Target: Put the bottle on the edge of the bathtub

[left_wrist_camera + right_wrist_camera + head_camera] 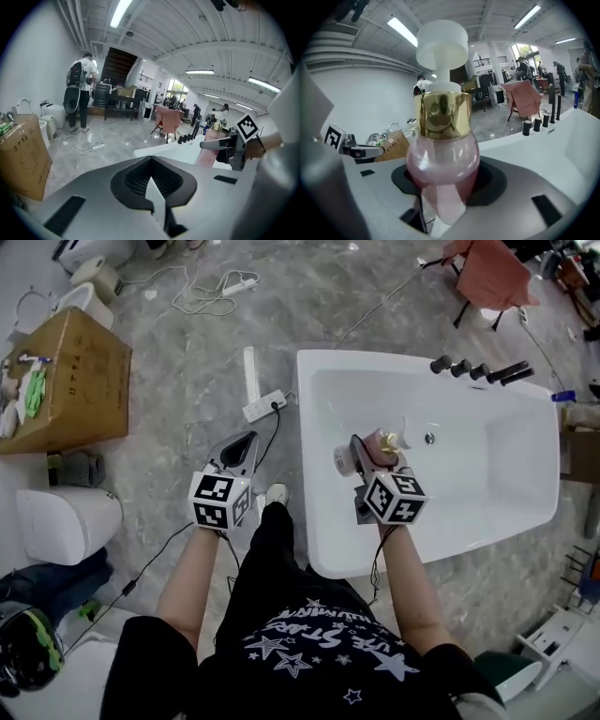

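Upper left of the head view, you've got a brown cardboard box (80,385), flat-sided, with green items (34,390) poking out of its open top. What they are can't be made out. Below it sits a smooth, rounded white fixture (66,521).

Moving right, your left gripper (242,448) hangs over the grey, marbled floor (169,456). Its jaws are pressed together with nothing between them.

At centre frame is the bathtub (314,521), glossy white and rectangular, with softly rounded corners.

Your right gripper (373,457) is over the left end of its basin, clamped on the bottle (443,159). The bottle has a round-bellied, translucent pink body, a shiny gold collar (443,115) and a matte white pump head (442,41). It's up in your grip above the tub's inside, just right of the left rim and not set on the edge.

Further right, short black cylindrical taps (478,369) line the far rim.
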Demonstrator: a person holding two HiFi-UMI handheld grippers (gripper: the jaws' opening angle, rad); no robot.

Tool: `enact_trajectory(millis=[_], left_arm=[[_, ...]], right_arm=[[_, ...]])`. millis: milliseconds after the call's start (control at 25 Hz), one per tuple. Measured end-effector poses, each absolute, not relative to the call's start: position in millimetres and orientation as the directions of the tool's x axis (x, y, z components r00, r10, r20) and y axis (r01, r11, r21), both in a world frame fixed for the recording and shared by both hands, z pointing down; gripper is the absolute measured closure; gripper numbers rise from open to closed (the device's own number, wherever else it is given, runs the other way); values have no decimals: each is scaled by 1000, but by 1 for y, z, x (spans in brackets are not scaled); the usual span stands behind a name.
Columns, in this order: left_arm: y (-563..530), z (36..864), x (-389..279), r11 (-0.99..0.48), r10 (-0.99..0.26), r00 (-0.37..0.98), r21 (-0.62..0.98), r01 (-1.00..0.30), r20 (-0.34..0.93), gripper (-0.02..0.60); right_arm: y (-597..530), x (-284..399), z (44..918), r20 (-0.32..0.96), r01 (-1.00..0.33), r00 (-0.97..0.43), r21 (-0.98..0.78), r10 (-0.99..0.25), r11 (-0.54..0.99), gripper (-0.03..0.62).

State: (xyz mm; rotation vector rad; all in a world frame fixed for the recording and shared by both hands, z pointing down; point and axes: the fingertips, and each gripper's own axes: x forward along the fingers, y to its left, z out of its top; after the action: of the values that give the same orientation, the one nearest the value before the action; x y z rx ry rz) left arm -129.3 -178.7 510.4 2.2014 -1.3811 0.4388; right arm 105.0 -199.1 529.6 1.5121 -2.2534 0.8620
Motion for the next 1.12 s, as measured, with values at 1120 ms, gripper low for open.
enact_trajectory(millis=[1120], left_arm=[[-335, 621, -195, -300, -708, 464, 368, -880, 532, 568]], right_arm=[[-480, -13, 632, 456, -953, -302, -174, -837, 250, 373]])
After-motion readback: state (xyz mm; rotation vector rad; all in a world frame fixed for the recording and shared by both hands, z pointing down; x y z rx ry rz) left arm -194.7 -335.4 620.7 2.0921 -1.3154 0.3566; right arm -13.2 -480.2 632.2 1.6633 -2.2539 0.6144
